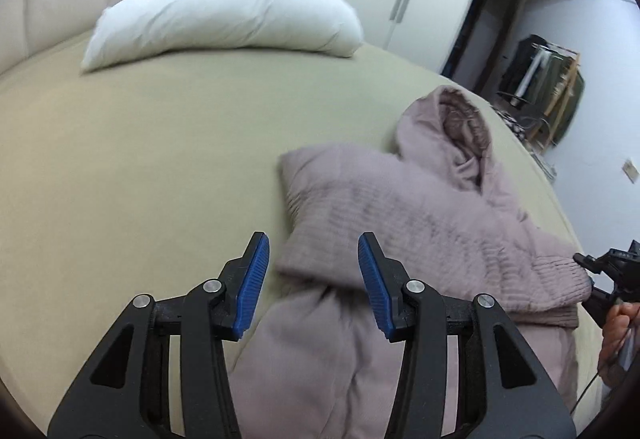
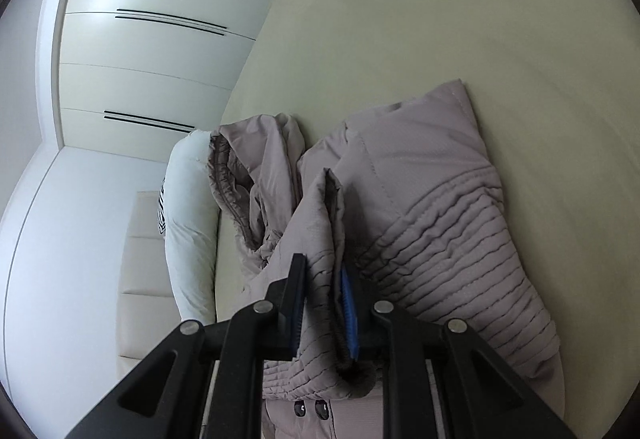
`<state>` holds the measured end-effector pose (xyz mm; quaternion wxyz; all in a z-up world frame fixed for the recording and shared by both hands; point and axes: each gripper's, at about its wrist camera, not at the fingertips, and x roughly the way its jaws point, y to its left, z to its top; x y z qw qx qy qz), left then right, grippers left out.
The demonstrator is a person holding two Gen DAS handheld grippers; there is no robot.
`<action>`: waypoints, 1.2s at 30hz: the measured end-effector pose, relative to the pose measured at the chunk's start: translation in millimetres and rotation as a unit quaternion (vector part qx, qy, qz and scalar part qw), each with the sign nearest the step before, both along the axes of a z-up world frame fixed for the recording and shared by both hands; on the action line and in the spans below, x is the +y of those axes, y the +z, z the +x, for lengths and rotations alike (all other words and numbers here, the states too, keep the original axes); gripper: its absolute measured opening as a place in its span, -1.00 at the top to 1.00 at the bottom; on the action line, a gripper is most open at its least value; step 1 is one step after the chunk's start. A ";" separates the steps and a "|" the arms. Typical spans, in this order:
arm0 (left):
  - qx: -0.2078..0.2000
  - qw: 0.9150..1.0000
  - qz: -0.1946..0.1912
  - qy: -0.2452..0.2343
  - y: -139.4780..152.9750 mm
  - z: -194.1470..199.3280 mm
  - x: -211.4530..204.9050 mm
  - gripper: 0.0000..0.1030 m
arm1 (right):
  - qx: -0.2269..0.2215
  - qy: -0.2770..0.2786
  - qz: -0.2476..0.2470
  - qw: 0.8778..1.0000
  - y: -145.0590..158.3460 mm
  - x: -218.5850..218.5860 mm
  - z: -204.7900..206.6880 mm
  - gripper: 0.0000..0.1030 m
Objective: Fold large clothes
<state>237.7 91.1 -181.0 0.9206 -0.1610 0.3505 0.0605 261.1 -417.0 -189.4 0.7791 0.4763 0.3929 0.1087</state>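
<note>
**Jacket on bed, right gripper clamped on fabric fold**

A mauve quilted hooded jacket is seen lying partly folded on the bed, near its right edge, hood toward the white pillow. The left gripper is held over the jacket's lower part with jaws apart; nothing is gripped between the blue pads. The right gripper is shut tight on a raised fold of the jacket, fabric pinched between the jaws. The ribbed section is spread to the right of the pinched fold, the hood to its left. Snap buttons are visible below the jaws. A white wardrobe is seen behind the bed.
</note>
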 end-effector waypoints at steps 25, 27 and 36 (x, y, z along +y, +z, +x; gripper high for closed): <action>0.048 0.998 0.028 -0.016 -37.5 44.5 -6.8 0.11 | -0.181 0.075 0.070 0.978 181.4 65.2 0.2 0.64; 0.051 0.999 0.012 0.014 -39.7 50.8 6.7 0.11 | -0.183 0.068 0.068 0.978 178.8 63.6 -1.7 0.81; 0.084 0.996 0.000 0.014 -63.3 48.0 9.9 0.11 | -0.100 0.064 -0.026 0.993 113.7 57.5 -9.6 0.76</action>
